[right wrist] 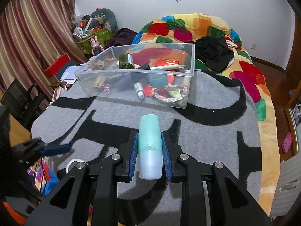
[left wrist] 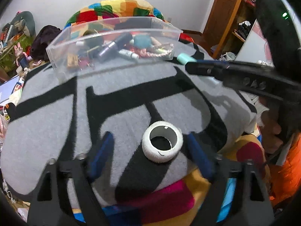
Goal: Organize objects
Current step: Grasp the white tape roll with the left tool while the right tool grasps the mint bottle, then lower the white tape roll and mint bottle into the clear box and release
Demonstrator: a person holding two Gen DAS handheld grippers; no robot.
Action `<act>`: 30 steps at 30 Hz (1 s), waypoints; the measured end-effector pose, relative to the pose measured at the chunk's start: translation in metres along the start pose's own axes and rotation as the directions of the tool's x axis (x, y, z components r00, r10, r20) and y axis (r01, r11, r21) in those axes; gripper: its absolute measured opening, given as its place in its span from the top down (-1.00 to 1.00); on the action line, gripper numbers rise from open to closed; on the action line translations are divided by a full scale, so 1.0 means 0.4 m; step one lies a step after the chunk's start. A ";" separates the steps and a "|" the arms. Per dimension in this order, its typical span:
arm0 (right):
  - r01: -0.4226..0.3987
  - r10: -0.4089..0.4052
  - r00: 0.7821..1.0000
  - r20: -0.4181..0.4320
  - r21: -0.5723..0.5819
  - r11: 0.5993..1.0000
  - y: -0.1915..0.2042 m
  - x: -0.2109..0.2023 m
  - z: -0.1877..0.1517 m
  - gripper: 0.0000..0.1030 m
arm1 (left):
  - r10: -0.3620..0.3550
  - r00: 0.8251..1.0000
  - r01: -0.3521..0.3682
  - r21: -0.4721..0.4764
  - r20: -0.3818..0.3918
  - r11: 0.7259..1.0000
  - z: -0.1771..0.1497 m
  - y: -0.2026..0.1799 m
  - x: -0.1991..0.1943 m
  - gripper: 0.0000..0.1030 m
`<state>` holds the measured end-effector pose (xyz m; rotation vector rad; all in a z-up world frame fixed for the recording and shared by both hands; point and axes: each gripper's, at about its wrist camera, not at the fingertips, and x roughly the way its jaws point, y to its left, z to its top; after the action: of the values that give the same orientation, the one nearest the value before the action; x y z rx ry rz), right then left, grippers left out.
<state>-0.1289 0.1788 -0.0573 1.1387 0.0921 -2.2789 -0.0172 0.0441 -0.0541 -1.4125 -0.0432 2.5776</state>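
Note:
A white tape roll [left wrist: 162, 144] lies flat on the grey and black blanket [left wrist: 56, 131]. My left gripper [left wrist: 150, 151] is open around it. The right pad is close to the roll and a wide gap stays on the left. My right gripper [right wrist: 149, 134] is shut on a mint-green bottle [right wrist: 149, 146], held above the blanket and pointing toward the clear plastic bin [right wrist: 88, 86]. In the left wrist view the bottle [left wrist: 185, 58] and the right gripper [left wrist: 190, 64] hang near the bin's [left wrist: 60, 64] right end. The right wrist view shows one left finger [right wrist: 56, 149] and part of the roll [right wrist: 72, 164].
The bin holds several small bottles, a braided rope and red packets. A colourful quilt [right wrist: 250, 79] with black clothes [right wrist: 214, 54] lies behind it. Clutter and curtains [right wrist: 28, 37] stand at the left. A person's orange sleeve [left wrist: 287, 169] is at the right.

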 end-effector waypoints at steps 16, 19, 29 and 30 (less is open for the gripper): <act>-0.033 0.034 0.996 0.085 -0.013 0.999 0.033 -0.042 0.064 0.56 | 0.018 0.995 -0.013 -0.054 0.102 0.998 0.090 0.080 -0.039 0.25; -0.017 0.020 0.995 0.101 -0.024 1.000 0.040 -0.041 0.091 0.56 | 0.041 0.989 -0.030 -0.078 0.139 0.996 0.125 0.113 -0.053 0.25; -0.008 0.013 0.989 0.145 -0.037 0.999 0.038 -0.015 0.200 0.56 | 0.093 0.964 -0.055 -0.156 0.251 0.986 0.261 0.222 -0.096 0.25; -0.011 0.016 0.989 0.146 -0.033 0.999 0.036 -0.008 0.212 0.56 | 0.097 0.961 -0.057 -0.158 0.258 0.986 0.272 0.228 -0.096 0.25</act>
<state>-0.1800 0.1423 0.0013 0.9500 0.0625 -2.3323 -0.1029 -0.0450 0.0257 -1.1224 -0.2306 2.8652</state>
